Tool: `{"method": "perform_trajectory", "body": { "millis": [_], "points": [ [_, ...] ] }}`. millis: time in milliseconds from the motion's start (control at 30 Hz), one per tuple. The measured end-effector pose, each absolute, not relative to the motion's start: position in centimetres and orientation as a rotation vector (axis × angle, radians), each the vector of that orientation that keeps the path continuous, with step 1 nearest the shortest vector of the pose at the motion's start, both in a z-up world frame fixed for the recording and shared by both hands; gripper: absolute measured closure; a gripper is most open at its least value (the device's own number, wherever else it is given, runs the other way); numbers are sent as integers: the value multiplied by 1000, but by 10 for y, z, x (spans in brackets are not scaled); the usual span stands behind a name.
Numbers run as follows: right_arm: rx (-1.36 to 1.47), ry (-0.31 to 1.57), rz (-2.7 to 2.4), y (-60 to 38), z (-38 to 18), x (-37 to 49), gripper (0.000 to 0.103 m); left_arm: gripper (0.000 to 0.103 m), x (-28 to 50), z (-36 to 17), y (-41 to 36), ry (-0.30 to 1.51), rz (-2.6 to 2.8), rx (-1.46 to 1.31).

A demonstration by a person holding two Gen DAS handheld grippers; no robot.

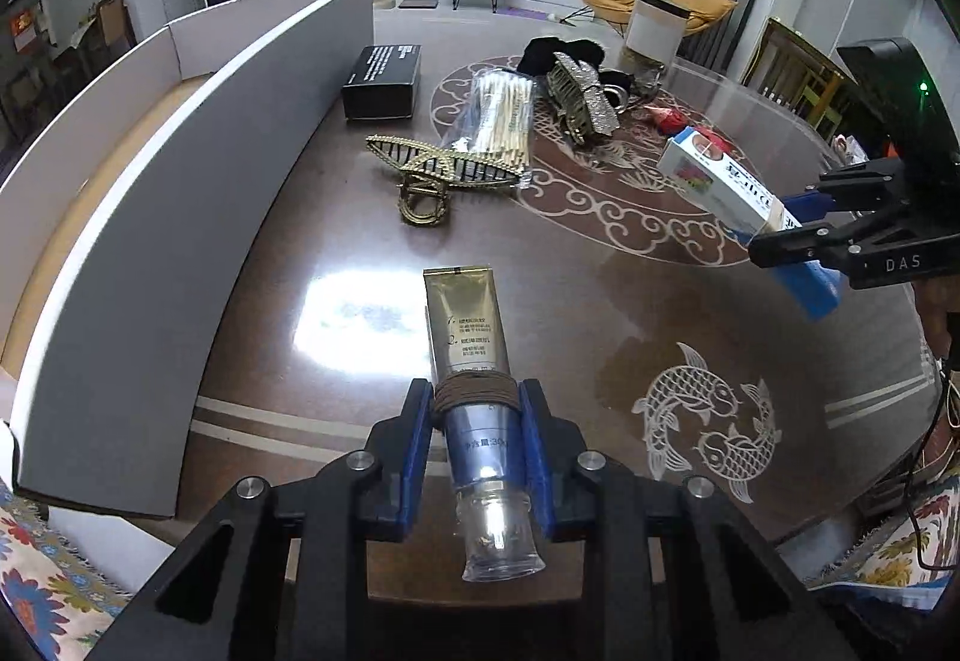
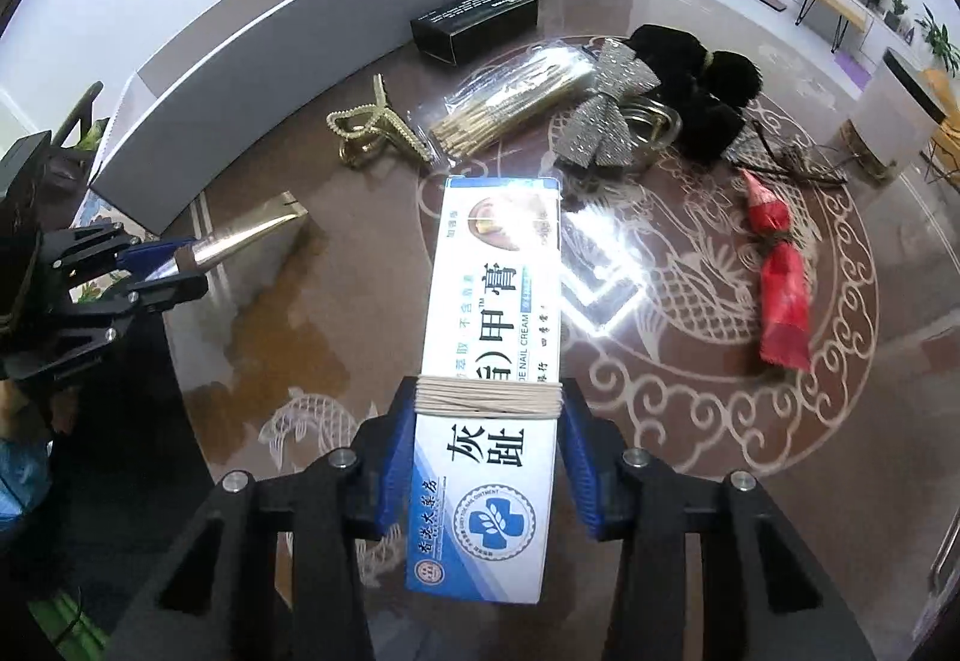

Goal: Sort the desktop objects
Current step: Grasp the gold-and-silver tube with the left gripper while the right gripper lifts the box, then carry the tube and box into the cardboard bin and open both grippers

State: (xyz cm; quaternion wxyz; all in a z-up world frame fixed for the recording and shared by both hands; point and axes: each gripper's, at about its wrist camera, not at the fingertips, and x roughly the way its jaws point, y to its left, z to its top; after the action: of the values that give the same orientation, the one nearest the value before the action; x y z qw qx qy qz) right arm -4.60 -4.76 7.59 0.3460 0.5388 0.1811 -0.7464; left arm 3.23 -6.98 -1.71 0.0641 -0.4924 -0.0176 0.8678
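Observation:
My left gripper is shut on a gold cream tube with a clear cap, held above the brown table; it also shows in the right wrist view. My right gripper is shut on a white and blue nail cream box, held above the table; the box also shows in the left wrist view. The right gripper shows in the left wrist view and the left gripper in the right wrist view.
A long white cardboard box stands along the left. On the table lie a black box, a gold hair claw, a bag of cotton swabs, a glitter bow, black fluffy items and a red wrapper.

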Motion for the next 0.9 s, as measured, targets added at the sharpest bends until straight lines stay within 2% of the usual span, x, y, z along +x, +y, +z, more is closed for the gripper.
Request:
{"method": "perform_trajectory", "body": {
  "millis": [200, 333, 533, 700, 900],
  "points": [
    [1393, 449, -1947, -38, 84, -38, 58, 74, 43, 6, -77, -89, 2657, -1421],
    [1365, 429, -1961, -52, 93, -44, 58, 74, 42, 45, -99, -160, 2712, -1327],
    [1258, 407, -1932, -108, 133, -64, 58, 74, 30, 101, -190, -310, 2872, -1242],
    [1132, 364, -1855, -206, 175, -83, 58, 74, 9, 105, -280, -452, 3009, -1307],
    [1051, 289, -1751, -342, 187, -91, 58, 75, -18, 66, -345, -547, 3051, -1474]
  ]
}}
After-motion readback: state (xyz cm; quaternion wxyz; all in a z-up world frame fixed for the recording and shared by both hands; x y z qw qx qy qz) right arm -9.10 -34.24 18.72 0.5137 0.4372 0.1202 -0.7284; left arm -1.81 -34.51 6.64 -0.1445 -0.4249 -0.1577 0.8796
